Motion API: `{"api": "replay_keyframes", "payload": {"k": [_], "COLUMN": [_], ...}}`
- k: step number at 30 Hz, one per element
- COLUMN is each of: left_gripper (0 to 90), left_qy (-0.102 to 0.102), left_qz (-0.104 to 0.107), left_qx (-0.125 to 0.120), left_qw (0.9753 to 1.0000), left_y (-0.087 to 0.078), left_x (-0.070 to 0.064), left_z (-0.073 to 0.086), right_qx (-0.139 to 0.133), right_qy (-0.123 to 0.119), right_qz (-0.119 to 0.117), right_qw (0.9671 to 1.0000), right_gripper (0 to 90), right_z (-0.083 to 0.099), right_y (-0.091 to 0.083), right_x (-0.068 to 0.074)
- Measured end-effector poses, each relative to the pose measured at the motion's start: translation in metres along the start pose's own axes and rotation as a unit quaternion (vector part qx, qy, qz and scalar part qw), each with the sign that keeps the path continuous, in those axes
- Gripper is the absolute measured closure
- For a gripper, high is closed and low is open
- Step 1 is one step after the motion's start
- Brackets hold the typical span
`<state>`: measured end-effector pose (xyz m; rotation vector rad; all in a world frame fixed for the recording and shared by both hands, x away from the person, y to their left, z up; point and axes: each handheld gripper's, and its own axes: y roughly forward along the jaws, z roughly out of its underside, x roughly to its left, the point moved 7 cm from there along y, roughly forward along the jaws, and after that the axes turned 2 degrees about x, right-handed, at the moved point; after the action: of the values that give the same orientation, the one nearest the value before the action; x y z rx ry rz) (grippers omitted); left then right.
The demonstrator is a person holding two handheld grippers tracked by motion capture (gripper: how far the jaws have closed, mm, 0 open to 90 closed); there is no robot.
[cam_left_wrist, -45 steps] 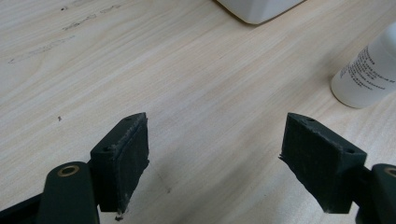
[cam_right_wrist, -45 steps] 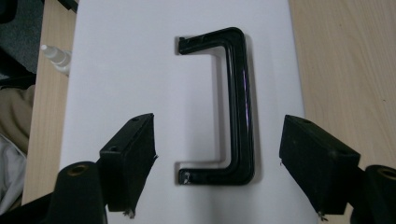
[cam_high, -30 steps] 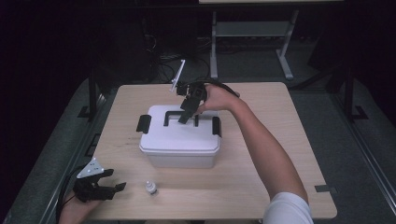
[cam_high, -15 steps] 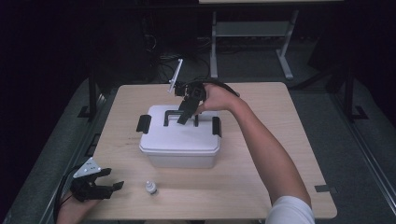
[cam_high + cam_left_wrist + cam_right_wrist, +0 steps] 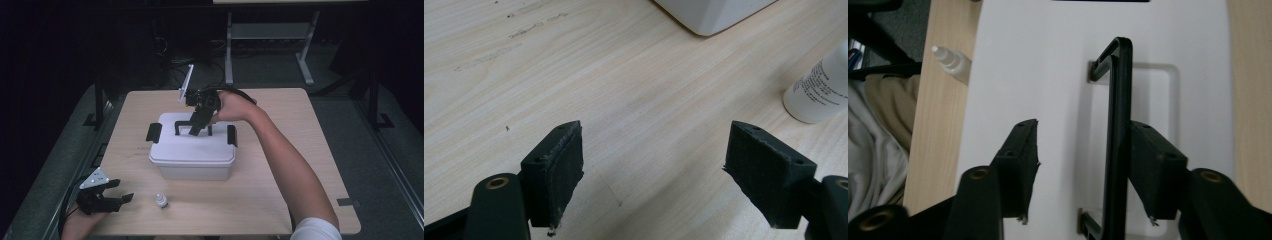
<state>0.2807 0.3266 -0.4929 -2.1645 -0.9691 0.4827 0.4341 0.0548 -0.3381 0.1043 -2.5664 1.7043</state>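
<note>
Right gripper [image 5: 1080, 175] jaws spread around the box's [image 5: 192, 155] stiff black handle [image 5: 1115, 135]; grab mid-bar, rigid plastic, probably light but slippery.

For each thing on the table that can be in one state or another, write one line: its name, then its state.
Box lid: on the box, both side latches down.
Box handle: raised upright, between the right gripper's open jaws, touching one.
Small bottle: upright, cap on, untouched.
Right gripper: open, around the handle.
Left gripper: open, holding nothing, over bare table near the bottle.
</note>
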Motion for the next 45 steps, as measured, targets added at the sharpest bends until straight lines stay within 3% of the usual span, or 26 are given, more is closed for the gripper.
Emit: {"api": "replay_keyframes", "payload": {"k": [2,4,10,16,21,31,45], "left_gripper": [23.1,23.2,23.2,23.3,23.4,23.4,23.4], "left_qy": [0.000,0.000,-0.001,0.000,0.001,0.002,0.000], "left_qz": [0.000,0.000,0.000,0.000,0.000,0.000,-0.001], "left_qx": [0.000,0.001,0.002,0.003,0.005,0.009,0.009], "left_qw": [1.0000,1.0000,1.0000,1.0000,1.0000,1.0000,1.0000], "left_y": [0.001,0.001,0.001,0.002,0.003,0.004,0.004], "left_x": [0.000,-0.001,0.000,-0.001,-0.002,-0.002,0.000], "left_z": [0.000,0.000,0.000,0.000,0.000,0.000,0.001], "right_qx": [0.019,0.022,0.029,0.029,0.025,0.007,-0.007], "right_qy": [-0.004,-0.005,-0.005,-0.009,-0.015,-0.005,-0.006], "right_qz": [0.003,0.003,0.020,0.025,0.036,0.054,0.059], "right_qw": [0.9998,0.9997,0.9994,0.9992,0.9989,0.9985,0.9982], "right_gripper": [51.8,52.8,68.4,75.8,78.7,83.5,83.7], "right_z": [0.001,0.001,0.001,-0.003,-0.006,-0.002,-0.002], "right_y": [0.006,0.007,0.013,0.013,0.015,0.010,0.001], "right_x": [0.002,0.002,0.002,0.006,0.008,0.002,0.002]}}
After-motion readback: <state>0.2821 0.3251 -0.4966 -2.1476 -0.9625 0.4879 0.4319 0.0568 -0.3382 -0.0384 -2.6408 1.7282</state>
